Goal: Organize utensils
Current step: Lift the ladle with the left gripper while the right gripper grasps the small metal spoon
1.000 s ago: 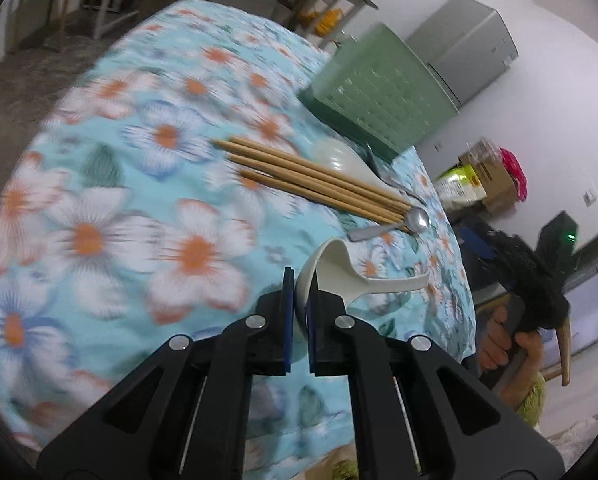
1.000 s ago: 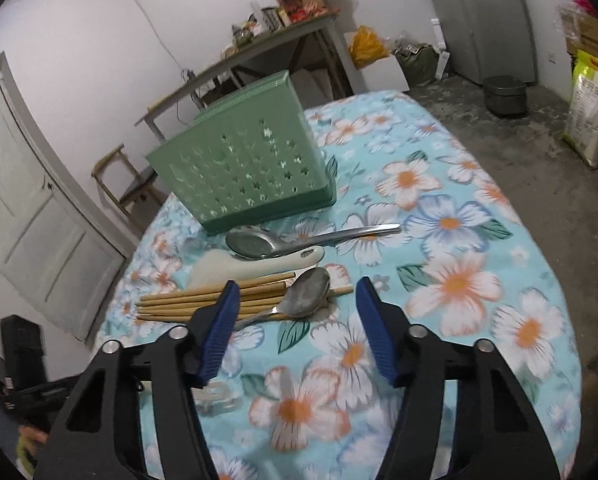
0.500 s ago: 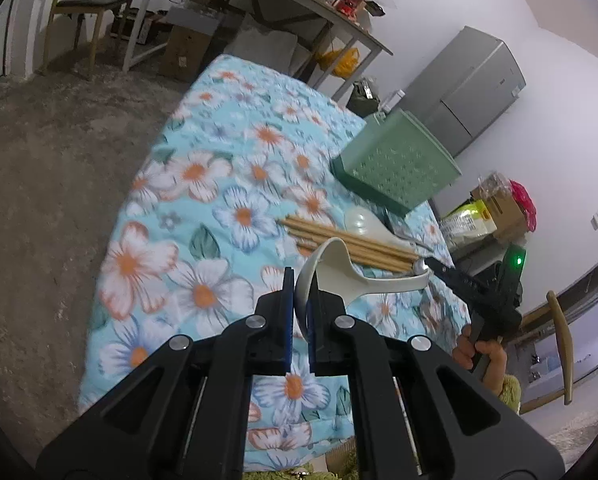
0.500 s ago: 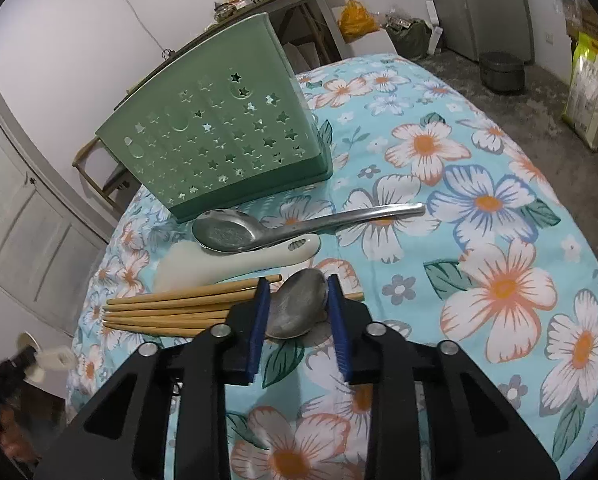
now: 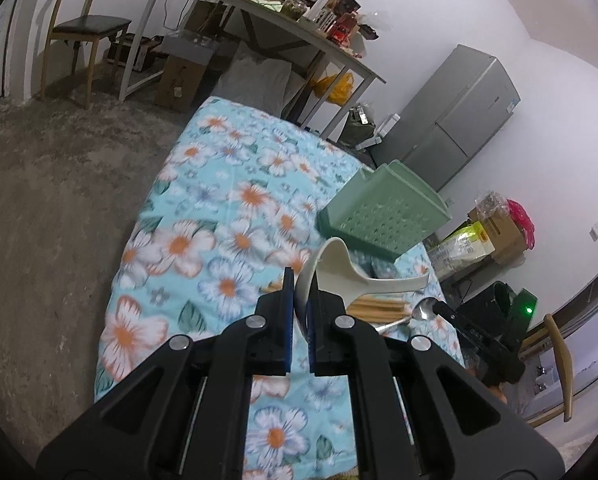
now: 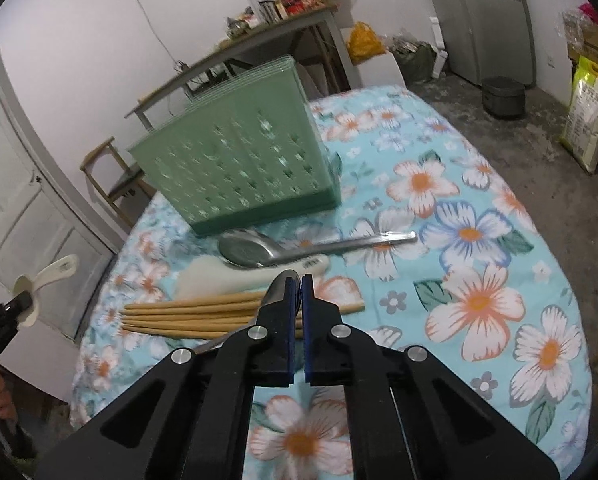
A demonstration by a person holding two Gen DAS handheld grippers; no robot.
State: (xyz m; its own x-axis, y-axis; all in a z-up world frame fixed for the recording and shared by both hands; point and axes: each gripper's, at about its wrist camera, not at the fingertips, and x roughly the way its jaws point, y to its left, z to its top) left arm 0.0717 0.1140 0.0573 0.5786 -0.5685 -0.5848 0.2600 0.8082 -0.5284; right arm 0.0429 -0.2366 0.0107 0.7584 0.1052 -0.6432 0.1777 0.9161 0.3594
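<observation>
My left gripper [image 5: 299,280] is shut on the bowl of a white ceramic spoon [image 5: 351,270] and holds it well above the floral table; the spoon also shows in the right wrist view [image 6: 43,280]. My right gripper [image 6: 301,280] is shut on the bowl of a small metal spoon [image 6: 277,290] that lies over the wooden chopsticks [image 6: 191,316]. Its handle runs down-left under the fingers. A large metal spoon [image 6: 251,248] and a white rice paddle [image 6: 235,276] lie in front of the green perforated utensil basket [image 6: 239,168].
The floral tablecloth [image 6: 479,272] covers the oval table. The basket stands upright near the middle [image 5: 383,216]. A chair, a cluttered side table and a grey fridge [image 5: 463,112] stand around the room. A rice sack [image 6: 587,116] sits on the floor.
My left gripper has risen and drawn back from the table with the white spoon. My right gripper moved in over the chopsticks and closed on the small metal spoon.
</observation>
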